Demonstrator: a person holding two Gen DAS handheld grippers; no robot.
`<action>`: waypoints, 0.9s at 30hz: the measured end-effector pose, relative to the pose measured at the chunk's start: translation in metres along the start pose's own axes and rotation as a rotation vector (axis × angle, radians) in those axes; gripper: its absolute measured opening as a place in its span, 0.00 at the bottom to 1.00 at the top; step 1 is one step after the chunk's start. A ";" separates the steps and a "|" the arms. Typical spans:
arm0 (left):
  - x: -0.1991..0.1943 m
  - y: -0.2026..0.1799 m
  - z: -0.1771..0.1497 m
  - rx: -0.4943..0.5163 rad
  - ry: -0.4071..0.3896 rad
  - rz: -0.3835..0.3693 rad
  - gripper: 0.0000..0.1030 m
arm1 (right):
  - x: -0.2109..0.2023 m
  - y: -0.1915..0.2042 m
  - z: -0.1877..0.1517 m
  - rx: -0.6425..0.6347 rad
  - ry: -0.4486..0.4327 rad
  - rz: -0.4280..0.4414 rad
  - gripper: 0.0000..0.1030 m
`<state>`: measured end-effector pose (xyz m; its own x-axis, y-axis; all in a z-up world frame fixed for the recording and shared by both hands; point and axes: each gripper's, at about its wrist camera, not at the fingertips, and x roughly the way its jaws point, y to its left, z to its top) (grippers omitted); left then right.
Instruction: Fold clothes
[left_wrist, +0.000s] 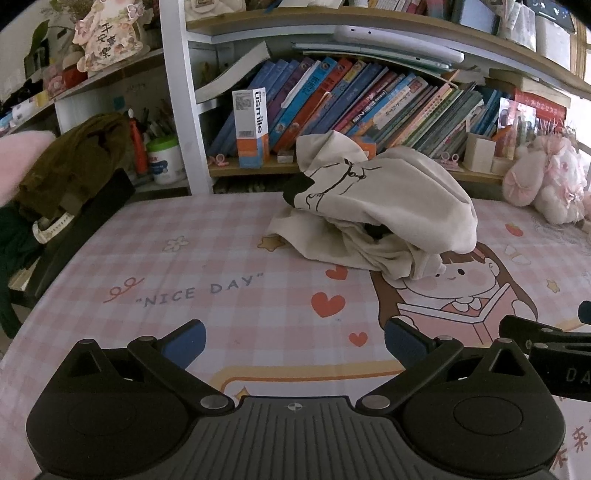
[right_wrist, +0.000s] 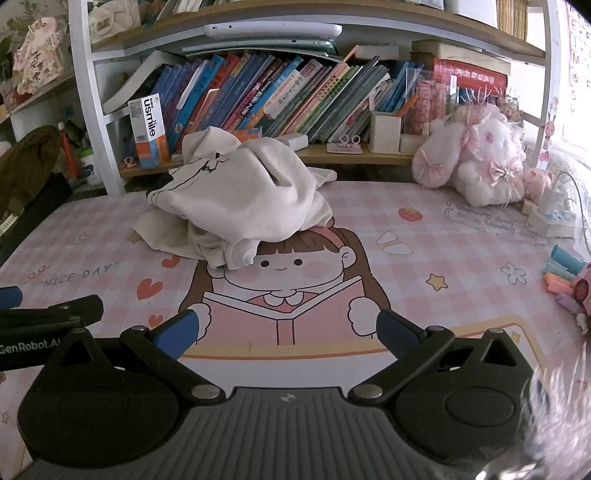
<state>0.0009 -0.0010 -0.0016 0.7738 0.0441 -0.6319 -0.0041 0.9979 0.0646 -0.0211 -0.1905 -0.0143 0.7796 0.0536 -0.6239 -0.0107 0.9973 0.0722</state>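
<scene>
Desk surface, far left first: olive-brown garment (left_wrist: 70, 158) heaped off the left edge of the desk mat (left_wrist: 207, 258), beside a black chair back. Behind it, a white jar (left_wrist: 164, 160) on the low shelf.

Mat is pink gingham, printed "NICE DAY" at left and a cartoon girl reading a book (right_wrist: 284, 295) at centre.

Left gripper (left_wrist: 293, 341) hovers low over the near edge of the mat, its blue-tipped fingers (left_wrist: 186, 341) spread wide apart with nothing between them. Well short of the clothing.

Orange-and-white "usmile" box (right_wrist: 149, 129) stands upright on the shelf at the back, leaning books (right_wrist: 280, 99) to its right.

Cream shirt (right_wrist: 240, 199) with a black line drawing lies crumpled in a mound on the back-centre of the mat, in front of the bookshelf. Its lower folds cover the top of the cartoon girl's head. Unfolded; no gripper touches it.

Right gripper (right_wrist: 286, 328) sits just beside the left one, over the printed book, fingers (right_wrist: 397, 330) likewise wide open and empty. Part of the left gripper shows at the left edge of the right wrist view.

Further right: pink-and-white plush toy (right_wrist: 476, 158) at the back of the mat, then a white power strip (right_wrist: 550, 218), then coloured markers (right_wrist: 563, 277) at the far right edge.
</scene>
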 end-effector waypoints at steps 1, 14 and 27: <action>0.000 0.000 0.000 -0.001 -0.003 0.002 1.00 | 0.000 0.000 0.000 0.000 0.001 0.001 1.00; -0.004 0.006 0.000 -0.032 -0.006 -0.054 1.00 | -0.002 0.002 0.000 0.050 0.027 0.025 1.00; 0.001 0.012 -0.002 0.034 0.009 -0.055 1.00 | 0.000 0.015 -0.001 0.065 0.038 -0.020 1.00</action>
<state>0.0006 0.0116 -0.0034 0.7665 -0.0107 -0.6421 0.0601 0.9967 0.0552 -0.0218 -0.1759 -0.0146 0.7547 0.0369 -0.6551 0.0460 0.9930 0.1088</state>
